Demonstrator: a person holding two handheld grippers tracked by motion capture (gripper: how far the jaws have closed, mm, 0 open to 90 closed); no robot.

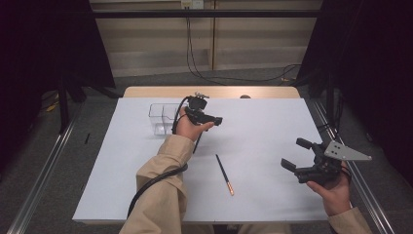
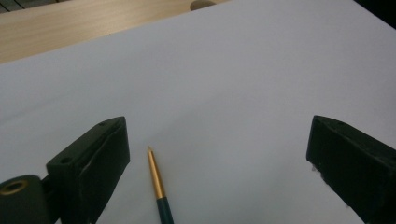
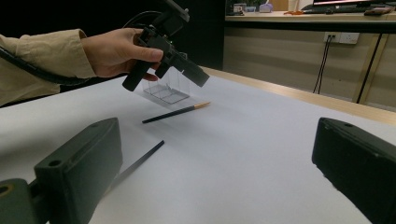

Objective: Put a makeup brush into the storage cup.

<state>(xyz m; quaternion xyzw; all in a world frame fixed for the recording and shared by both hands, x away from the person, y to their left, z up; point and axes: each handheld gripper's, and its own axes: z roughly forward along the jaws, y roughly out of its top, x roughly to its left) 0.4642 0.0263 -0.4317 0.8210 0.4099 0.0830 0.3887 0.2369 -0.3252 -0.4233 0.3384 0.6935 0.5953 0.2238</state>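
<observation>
While both grippers hang above the white table [image 1: 263, 126], two pens lie on it. One pen [image 2: 156, 179] has a gold tip and a dark green barrel. It lies under the left gripper [image 1: 216, 120], and in the left gripper view its tip sits between the jaws, closer to the left one, with neither jaw touching it. The high view shows a short dark stretch of it below the left hand [image 1: 189, 127], which covers the rest. The second pen [image 1: 225, 174] lies apart from the first, nearer the person and about mid-table, with its orange tip towards the person.

The left gripper stands wide open and holds nothing, raised off the table beside one clear plastic box [image 1: 158, 117]. An inner wall splits the box into two compartments. The right gripper [image 1: 294, 153] is also spread wide and empty. It is held in the right hand [image 1: 333, 190] well to the right of both pens, with its grey plate [image 1: 346, 152] on top.

A wooden strip [image 1: 209, 91] shows along the far edge of the table, with one small round thing [image 1: 245, 96] on it that is too small to make out. Black cables [image 1: 234, 78] run over the floor beyond. One wall socket [image 3: 343, 37] shows in the right gripper view, and any print on it is too small to read.
</observation>
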